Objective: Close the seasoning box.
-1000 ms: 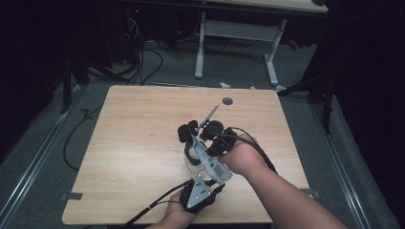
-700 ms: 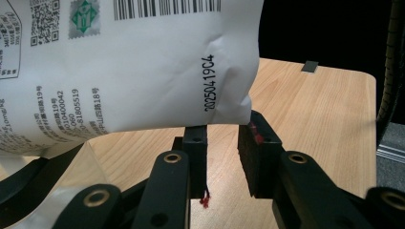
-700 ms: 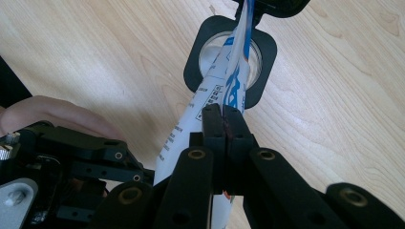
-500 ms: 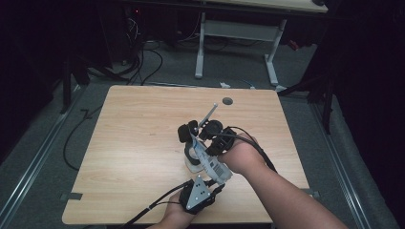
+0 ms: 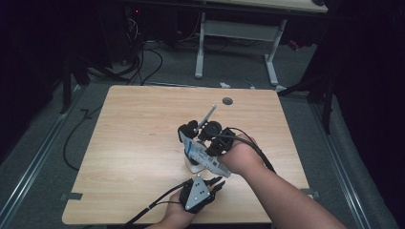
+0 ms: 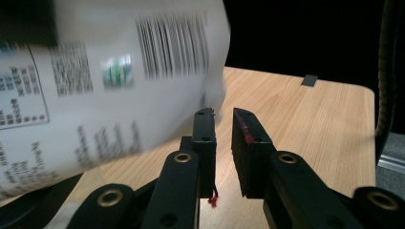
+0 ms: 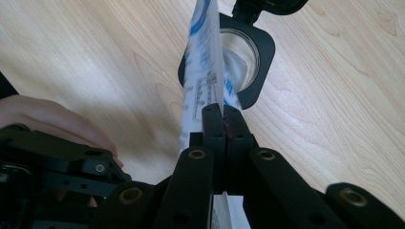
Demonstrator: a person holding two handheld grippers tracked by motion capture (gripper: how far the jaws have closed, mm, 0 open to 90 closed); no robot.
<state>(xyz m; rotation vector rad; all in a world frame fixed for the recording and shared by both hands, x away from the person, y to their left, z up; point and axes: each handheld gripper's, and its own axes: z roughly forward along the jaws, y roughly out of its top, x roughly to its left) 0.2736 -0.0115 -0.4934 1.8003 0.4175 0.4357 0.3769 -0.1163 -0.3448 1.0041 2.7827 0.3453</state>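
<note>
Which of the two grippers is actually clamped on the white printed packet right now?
The right gripper: its jaws pinch the white printed packet. The left gripper stands slightly open beside it, gripping nothing.

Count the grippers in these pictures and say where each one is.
2. The left gripper is near the table's front edge, its jaws having just been closing with nothing between them. The right gripper is mid-table, clamped on a white packet.

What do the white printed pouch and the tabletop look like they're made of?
The pouch: probably thin flexible plastic film, smooth and slightly glossy, since it flattens to a thin sheet where the right gripper pinches it and bears a printed barcode and text directly on its skin. The table: light wood or wood-look laminate, matte, with fine straight grain lines; which of the two I cannot tell.
</note>
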